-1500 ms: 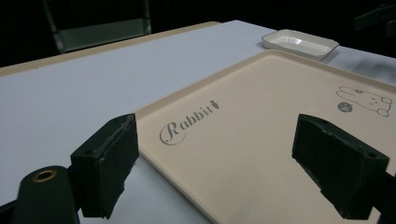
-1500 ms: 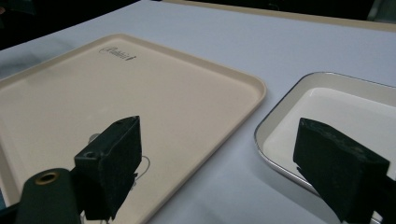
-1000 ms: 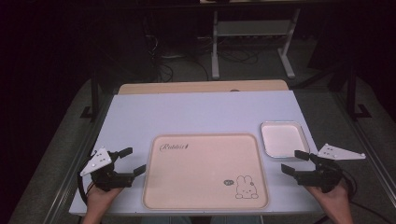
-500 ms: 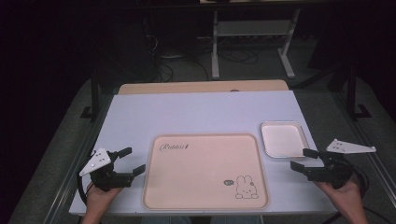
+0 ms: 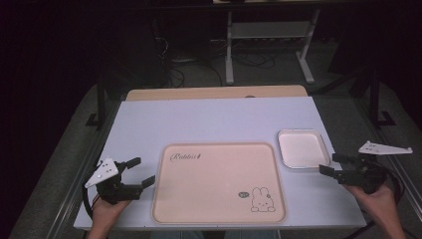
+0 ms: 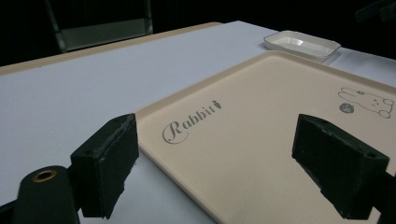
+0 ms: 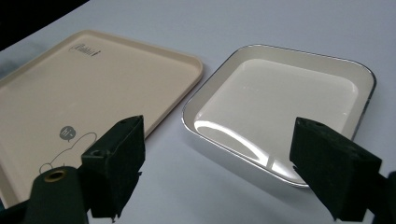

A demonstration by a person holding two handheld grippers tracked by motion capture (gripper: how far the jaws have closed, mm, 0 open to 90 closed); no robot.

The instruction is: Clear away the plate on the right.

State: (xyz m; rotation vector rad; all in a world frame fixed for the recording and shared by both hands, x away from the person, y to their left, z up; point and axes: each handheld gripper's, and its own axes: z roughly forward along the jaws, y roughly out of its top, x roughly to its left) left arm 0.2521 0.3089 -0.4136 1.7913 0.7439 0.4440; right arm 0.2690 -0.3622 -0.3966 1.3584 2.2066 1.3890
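R gripper (image 5: 332,164) shifted right then fwd, now just beside white dish (image 5: 301,148), prob slightly higher.

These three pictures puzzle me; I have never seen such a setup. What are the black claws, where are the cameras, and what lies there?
A person sits at a white table holding a two-jaw tool in each hand: the left gripper and the right gripper. The high view looks down from above; each gripper view comes from a camera riding on that tool. On the table lie a beige rectangular tray with a rabbit drawing and, beside it, a small white square dish with rounded corners. Both grippers are open and hold nothing.
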